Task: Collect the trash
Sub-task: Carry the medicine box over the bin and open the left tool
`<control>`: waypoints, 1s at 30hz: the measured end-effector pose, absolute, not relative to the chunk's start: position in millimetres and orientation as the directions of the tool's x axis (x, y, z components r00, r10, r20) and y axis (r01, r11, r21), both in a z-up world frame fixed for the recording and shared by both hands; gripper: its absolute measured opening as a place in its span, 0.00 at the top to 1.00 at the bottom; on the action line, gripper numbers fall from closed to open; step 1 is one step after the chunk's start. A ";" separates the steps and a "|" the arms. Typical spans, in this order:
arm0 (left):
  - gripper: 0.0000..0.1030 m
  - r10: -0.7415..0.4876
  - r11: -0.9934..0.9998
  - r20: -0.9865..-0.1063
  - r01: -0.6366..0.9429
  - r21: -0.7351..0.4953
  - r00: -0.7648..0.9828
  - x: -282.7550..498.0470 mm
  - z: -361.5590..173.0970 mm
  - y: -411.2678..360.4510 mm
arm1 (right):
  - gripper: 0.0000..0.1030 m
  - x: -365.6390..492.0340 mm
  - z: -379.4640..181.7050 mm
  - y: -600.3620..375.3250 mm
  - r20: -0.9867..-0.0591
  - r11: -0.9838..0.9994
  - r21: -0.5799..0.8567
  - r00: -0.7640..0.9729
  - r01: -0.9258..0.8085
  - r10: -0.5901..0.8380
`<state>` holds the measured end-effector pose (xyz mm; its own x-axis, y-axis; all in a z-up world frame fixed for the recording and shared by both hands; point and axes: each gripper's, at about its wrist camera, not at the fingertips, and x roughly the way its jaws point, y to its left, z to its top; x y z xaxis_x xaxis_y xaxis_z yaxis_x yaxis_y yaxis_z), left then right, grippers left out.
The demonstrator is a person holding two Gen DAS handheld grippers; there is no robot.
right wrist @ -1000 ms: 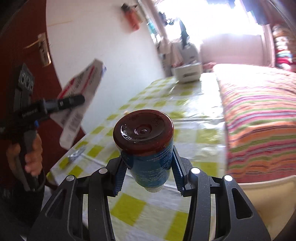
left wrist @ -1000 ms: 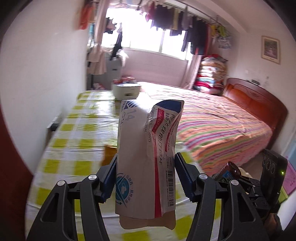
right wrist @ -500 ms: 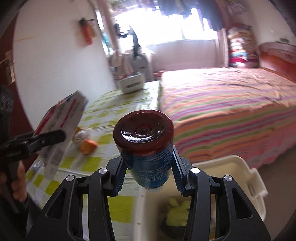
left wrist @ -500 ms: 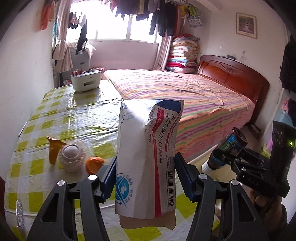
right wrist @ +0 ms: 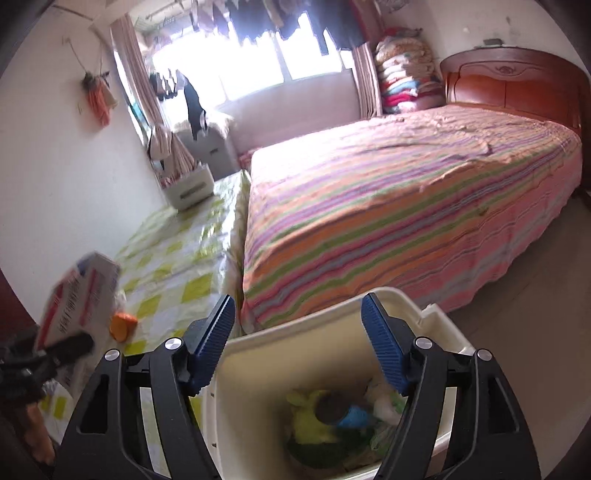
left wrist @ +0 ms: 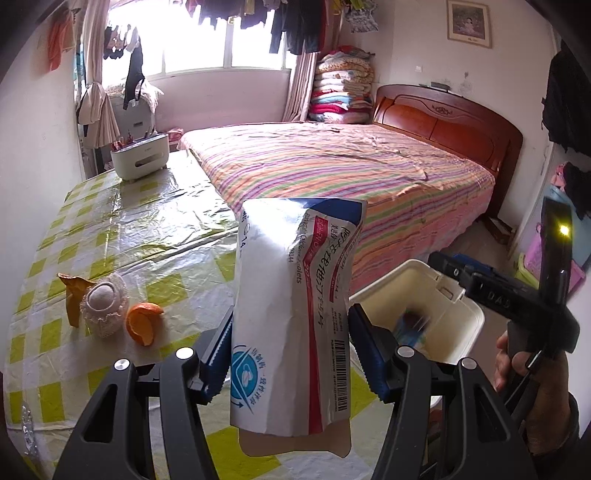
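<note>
The left gripper (left wrist: 291, 350) clamps a crumpled medicine box (left wrist: 295, 314) upright between its pads. The right gripper (right wrist: 298, 339) – jaws just opening, nothing between them – hovers over the white bin (right wrist: 258, 373), where the blurred bottle (right wrist: 341, 410) lies below.

Bedroom, daylit; white walls (left wrist: 29, 155); wide window (left wrist: 221, 44) at upper centre of the frame, glare strong, dark clothes hung on a line (left wrist: 295, 22) across it; curtain (left wrist: 299, 85) beside it; bed (left wrist: 351, 173) with striped sheet at centre; red-brown wooden headboard (left wrist: 450, 118) at right; folded quilts stacked (left wrist: 343, 88) by the headboard; framed picture (left wrist: 469, 22) at upper right; table in yellow-checked plastic cloth (left wrist: 110, 236) at left; pale floor (right wrist: 535, 295) at right.
</note>
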<state>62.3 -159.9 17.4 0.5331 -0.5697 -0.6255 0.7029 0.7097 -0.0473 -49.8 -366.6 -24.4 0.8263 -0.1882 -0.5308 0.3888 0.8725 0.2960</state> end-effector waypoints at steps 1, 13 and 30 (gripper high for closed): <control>0.44 -0.568 0.708 -0.628 0.705 -0.044 0.532 60.7 16.5 -162.6 | 0.32 -52.5 -19.8 -365.9 -0.519 0.871 0.299 0.832 0.390 -0.195; 0.44 -0.585 0.646 -0.676 0.762 -0.055 0.447 45.4 6.9 -209.0 | 0.27 -111.2 13.9 -385.5 -0.323 0.789 0.425 0.889 0.443 -0.325; 0.38 -0.548 0.543 -0.741 0.839 0.038 0.388 15.1 -11.5 -304.9 | 0.22 -156.4 26.9 -392.1 -0.171 0.744 0.508 0.898 0.434 -0.406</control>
